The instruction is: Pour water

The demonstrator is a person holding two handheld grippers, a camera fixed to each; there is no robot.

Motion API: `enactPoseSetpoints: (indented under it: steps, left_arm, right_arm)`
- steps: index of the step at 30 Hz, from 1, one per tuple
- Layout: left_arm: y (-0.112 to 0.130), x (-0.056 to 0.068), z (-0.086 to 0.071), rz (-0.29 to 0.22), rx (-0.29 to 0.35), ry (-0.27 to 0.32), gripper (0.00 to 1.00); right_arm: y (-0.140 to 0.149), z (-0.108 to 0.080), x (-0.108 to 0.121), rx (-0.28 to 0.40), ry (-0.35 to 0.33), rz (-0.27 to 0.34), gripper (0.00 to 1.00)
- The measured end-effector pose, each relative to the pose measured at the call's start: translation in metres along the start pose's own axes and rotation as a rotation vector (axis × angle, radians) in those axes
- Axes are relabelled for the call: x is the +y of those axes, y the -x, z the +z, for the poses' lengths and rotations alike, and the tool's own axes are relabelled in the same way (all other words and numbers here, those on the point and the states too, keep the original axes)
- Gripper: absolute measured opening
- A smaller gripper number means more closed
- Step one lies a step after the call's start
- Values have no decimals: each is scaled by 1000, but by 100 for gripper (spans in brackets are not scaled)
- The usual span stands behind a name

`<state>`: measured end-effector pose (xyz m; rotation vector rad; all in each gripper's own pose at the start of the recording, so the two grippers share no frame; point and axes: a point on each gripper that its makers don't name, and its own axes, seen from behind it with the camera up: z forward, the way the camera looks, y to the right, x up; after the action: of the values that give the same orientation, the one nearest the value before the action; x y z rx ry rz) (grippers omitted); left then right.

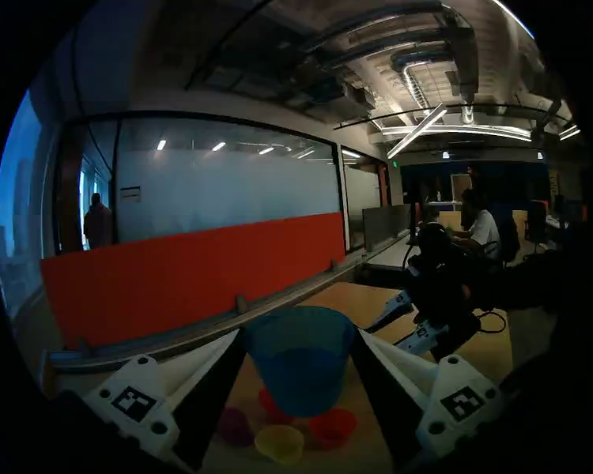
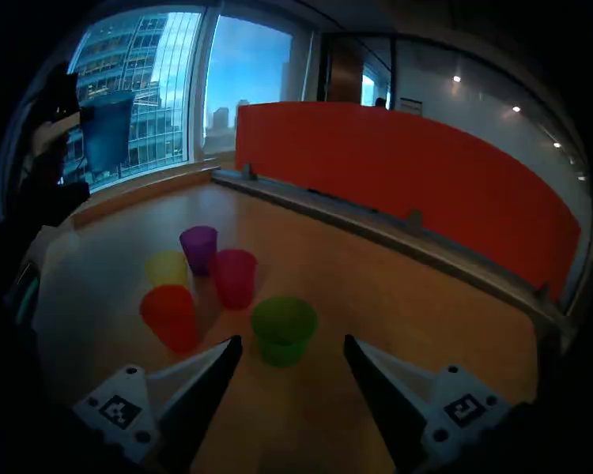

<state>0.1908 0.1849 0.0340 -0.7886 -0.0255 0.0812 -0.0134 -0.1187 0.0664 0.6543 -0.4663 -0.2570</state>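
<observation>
Wooden tabletop [image 2: 391, 316] next to the big windows [image 2: 241, 87], orange divider [image 2: 423, 174] running along the back edge, and bunched together on it you've got a purple cup [image 2: 199, 246], pink cup [image 2: 234, 276], yellow cup [image 2: 167, 268], orange cup [image 2: 171, 316] and green cup [image 2: 284, 328]. Your left gripper [image 1: 299, 336] has both fingers pressed on the blue cup [image 1: 300, 371], holding it upright well clear of the tabletop. Your right gripper [image 2: 291, 341] is spread wide with nothing in it, the green cup just ahead of its fingertips.
</observation>
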Motion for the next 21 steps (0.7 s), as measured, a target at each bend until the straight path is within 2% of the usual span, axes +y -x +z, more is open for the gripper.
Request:
enactPoseSetpoints:
  steps: [12, 21]
  left_arm:
    - [-9, -13, -6, -6, 26, -30, 90]
    - [-9, -19, -12, 7, 23, -49, 90]
  right_arm:
    - [16, 19, -3, -48, -18, -9, 100]
    - [29, 43, -4, -87, -30, 5, 100]
